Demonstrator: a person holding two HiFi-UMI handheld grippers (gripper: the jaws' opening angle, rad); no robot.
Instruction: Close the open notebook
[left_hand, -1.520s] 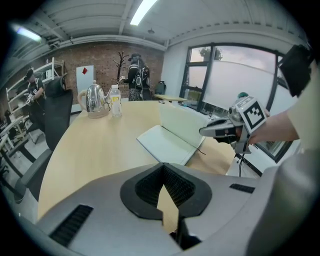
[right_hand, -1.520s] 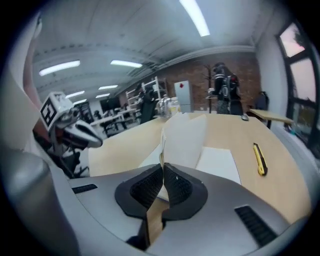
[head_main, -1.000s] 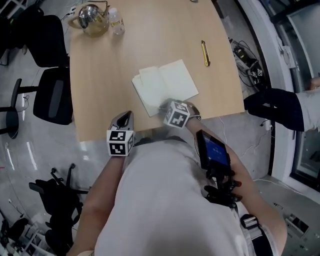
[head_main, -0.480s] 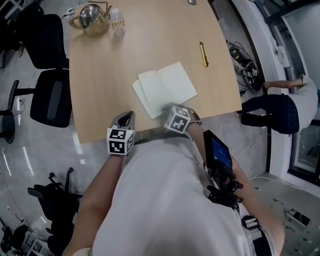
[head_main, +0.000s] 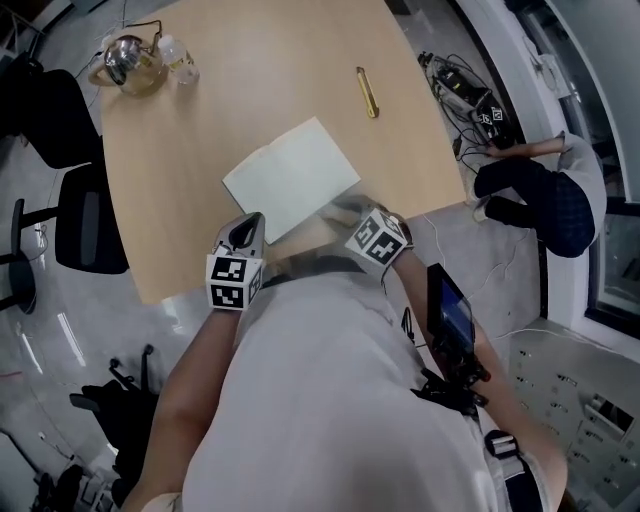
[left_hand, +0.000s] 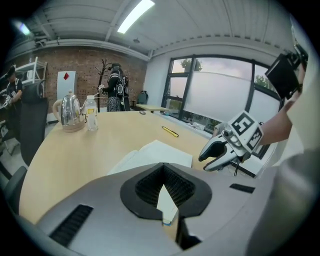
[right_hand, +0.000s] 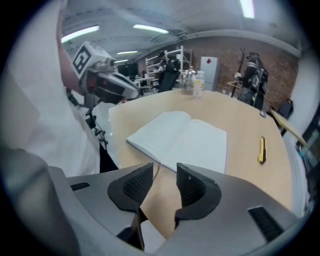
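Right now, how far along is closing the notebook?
Nothing done: the notebook lies open, both pages flat on the table. In hand: nothing; the right tongs stand open and empty short of its near edge, the left tongs shut and empty. Left: fold one cover over.

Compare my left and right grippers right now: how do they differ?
The left gripper has its jaws together. The right gripper has its jaws apart with nothing between them. In the head view, the left gripper is just left of the nearest corner of the open notebook, and the right gripper is to that corner's right. Both carry marker cubes and sit at the near edge of the table. Neither holds the notebook.
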